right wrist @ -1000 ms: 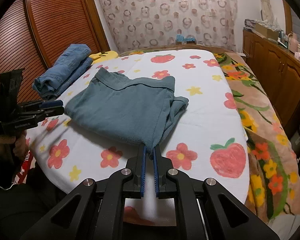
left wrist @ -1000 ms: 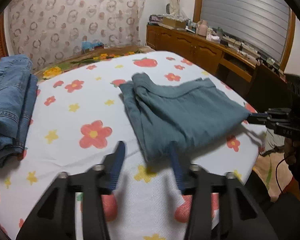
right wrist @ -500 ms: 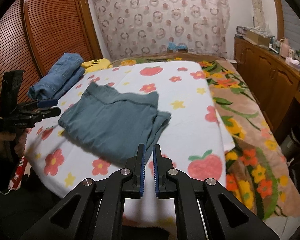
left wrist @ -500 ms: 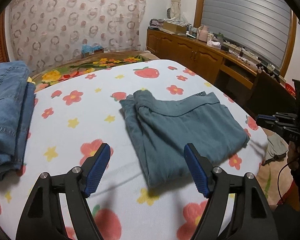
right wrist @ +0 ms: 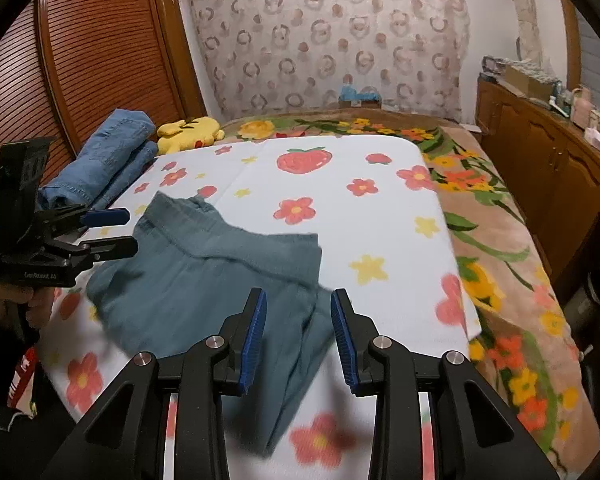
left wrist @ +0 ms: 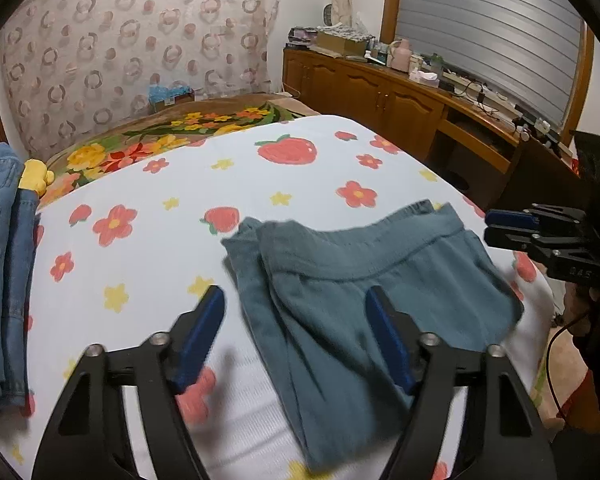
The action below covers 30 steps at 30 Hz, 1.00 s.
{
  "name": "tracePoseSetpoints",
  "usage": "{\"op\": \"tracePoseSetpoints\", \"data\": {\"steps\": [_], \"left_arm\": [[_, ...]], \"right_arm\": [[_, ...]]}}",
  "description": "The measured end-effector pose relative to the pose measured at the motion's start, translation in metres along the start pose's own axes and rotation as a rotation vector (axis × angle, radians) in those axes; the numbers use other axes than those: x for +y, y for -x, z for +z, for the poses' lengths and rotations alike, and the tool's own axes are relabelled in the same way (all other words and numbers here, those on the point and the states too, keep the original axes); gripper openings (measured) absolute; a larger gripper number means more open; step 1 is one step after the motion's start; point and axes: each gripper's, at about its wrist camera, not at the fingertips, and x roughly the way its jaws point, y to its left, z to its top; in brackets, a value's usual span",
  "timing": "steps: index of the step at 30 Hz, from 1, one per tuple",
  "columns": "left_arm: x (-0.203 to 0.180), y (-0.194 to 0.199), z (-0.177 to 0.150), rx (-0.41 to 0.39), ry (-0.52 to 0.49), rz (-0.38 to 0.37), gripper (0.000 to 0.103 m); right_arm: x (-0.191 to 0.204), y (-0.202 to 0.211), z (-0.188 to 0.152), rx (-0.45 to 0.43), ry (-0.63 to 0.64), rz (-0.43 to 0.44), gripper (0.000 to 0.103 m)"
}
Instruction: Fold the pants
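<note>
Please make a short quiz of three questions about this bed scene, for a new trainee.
1. True or false: the teal pants lie folded on the flowered sheet, and neither gripper grips them.
2. What lies beside the folded jeans? A) a yellow plush toy B) a red pillow C) a black shoe
3. Fill in: the pads on the right gripper are ____ in colour.

Key: 1 true; 2 A; 3 blue. The left gripper is closing and the right is opening, with nothing pinched.

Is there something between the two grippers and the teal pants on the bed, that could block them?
Nothing visible does. The teal pants lie folded on the flowered sheet, with only air before the left gripper and right gripper. The folded jeans lie aside.
</note>
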Motion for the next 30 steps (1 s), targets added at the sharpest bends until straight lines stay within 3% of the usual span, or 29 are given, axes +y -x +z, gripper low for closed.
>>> {"op": "tracePoseSetpoints", "data": {"steps": [7,10,11,12,14,18,23,26,29,30], "left_arm": [[0.007,-0.017,0.01,0.019,-0.008,-0.032,0.046],[0.009,-0.024,0.015,0.026,-0.017,-0.059,0.027],[0.01,-0.025,0.016,0.027,-0.018,-0.067,0.017],[0.01,-0.026,0.018,0.025,-0.02,-0.074,0.014],[0.013,-0.02,0.023,-0.016,-0.007,-0.085,0.013],[0.017,-0.023,0.032,-0.031,0.005,-0.085,0.013],[0.02,-0.043,0.034,0.022,0.008,-0.064,0.015],[0.023,-0.043,0.033,0.039,0.013,-0.057,0.031],[0.024,-0.038,0.03,0.039,-0.003,-0.024,0.05],[0.025,-0.036,0.029,0.041,-0.006,-0.021,0.051]], "right_arm": [[-0.009,-0.029,0.014,0.055,0.008,0.02,0.035],[-0.011,-0.034,0.017,0.06,0.009,0.037,0.035],[-0.012,-0.035,0.018,0.058,0.011,0.046,0.019],[-0.013,-0.034,0.02,0.051,0.012,0.056,0.01],[-0.013,-0.027,0.02,0.015,0.02,0.061,0.01],[-0.016,-0.018,0.023,-0.05,-0.016,0.044,0.009],[-0.015,-0.03,0.019,0.015,-0.023,0.023,0.009],[-0.018,-0.027,0.019,0.025,-0.048,0.023,0.019],[-0.017,-0.018,0.023,0.03,-0.062,-0.007,0.038],[-0.017,-0.014,0.021,0.031,-0.069,-0.019,0.04]]}}
